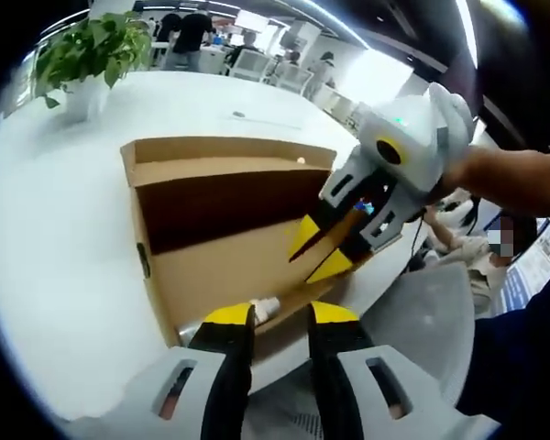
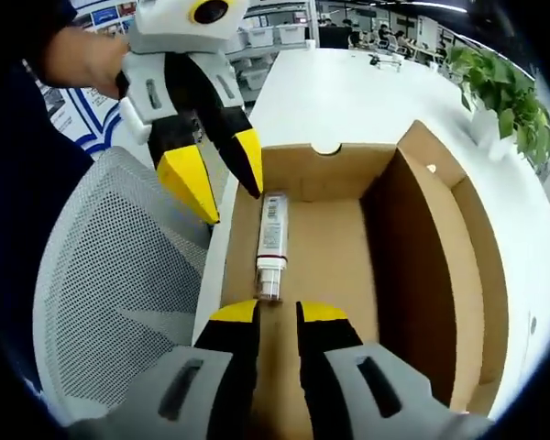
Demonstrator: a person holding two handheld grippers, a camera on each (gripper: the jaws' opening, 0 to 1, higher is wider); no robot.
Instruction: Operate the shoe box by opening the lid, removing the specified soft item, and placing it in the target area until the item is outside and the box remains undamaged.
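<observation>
- Two grippers at the box point(image 2: 422, 266), lid already up; tube point(image 2: 272, 240) not out yet.
- Tube lies flat on box floor, along the wall nearest the chair point(image 2: 119, 302), cap end toward the right gripper point(image 2: 277, 313). White, labelled, looks like a squeeze tube — soft, will dent.
- Right gripper: jaws slightly apart, tips just above the cap end, nothing between them. In left gripper view it reaches down into the box point(image 1: 229, 247), right gripper point(image 1: 319, 249) tips over the floor.
- Left gripper point(image 1: 281, 316): jaws apart, empty, hovering at the box edge, tube end point(image 1: 266, 307) peeking between its tips. From right gripper view, left gripper point(image 2: 215, 174) hangs over the near wall, jaws spread, close to the tube's far end.
- Step in hand, my read: right gripper grasps tube.
- Doing it well: lower straight down, straddle the tube across its width, a bit past the cap toward the body so it doesn't pivot.
- Close gently; firm enough to lift, not squash.
- Tube sits tight to the wall — keep the outer jaw from scraping or pushing cardboard.
- Left gripper could steady the wall, lightly; no crushing the rim.
- Lift vertically clear of the rim before heading to the table point(image 2: 348, 92).
- Target area unmarked in either view; cannot tell where.
</observation>
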